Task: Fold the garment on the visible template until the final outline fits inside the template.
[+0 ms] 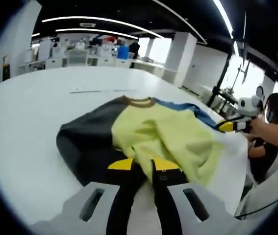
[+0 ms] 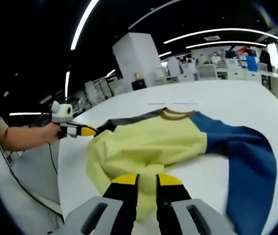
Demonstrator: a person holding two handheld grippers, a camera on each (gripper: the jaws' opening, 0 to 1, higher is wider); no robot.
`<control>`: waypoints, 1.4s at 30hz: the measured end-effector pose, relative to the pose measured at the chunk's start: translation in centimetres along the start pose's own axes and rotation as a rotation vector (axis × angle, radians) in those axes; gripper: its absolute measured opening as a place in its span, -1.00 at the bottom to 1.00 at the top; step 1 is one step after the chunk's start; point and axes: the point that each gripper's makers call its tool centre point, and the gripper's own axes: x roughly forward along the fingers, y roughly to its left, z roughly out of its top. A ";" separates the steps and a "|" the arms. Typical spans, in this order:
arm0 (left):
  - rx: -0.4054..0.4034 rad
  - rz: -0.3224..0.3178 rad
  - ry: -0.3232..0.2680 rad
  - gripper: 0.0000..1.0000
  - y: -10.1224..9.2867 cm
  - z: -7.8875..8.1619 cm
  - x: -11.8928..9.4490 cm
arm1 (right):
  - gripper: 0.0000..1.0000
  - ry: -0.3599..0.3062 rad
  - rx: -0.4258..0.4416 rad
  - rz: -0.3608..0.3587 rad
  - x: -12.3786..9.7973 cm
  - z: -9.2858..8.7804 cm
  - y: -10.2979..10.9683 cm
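Note:
A garment (image 1: pixel 163 134) with a yellow body, brown collar (image 1: pixel 139 102), dark grey sleeve (image 1: pixel 87 139) and blue sleeve (image 1: pixel 197 112) lies rumpled on the white table (image 1: pixel 36 122). My left gripper (image 1: pixel 143 166) is shut on its near edge, where yellow meets grey. My right gripper (image 1: pixel 232 126), held by a hand, is at the garment's right side. In the right gripper view the yellow body (image 2: pixel 148 139) spreads ahead and the blue sleeve (image 2: pixel 249 161) curves right. My right gripper (image 2: pixel 147 180) pinches the yellow hem. My left gripper (image 2: pixel 82 130) is at the grey sleeve end.
Thin line marks (image 1: pixel 99 91) run across the table beyond the collar, also seen as marks (image 2: pixel 173 104) in the right gripper view. A person (image 1: pixel 273 129) stands at the table's right edge. Desks and chairs (image 1: pixel 80 56) and a white pillar (image 2: pixel 139 58) stand behind.

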 end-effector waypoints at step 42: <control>0.058 -0.031 0.126 -0.82 -1.7 -5.7 -0.4 | -0.72 0.108 0.073 0.020 -1.0 -5.4 0.7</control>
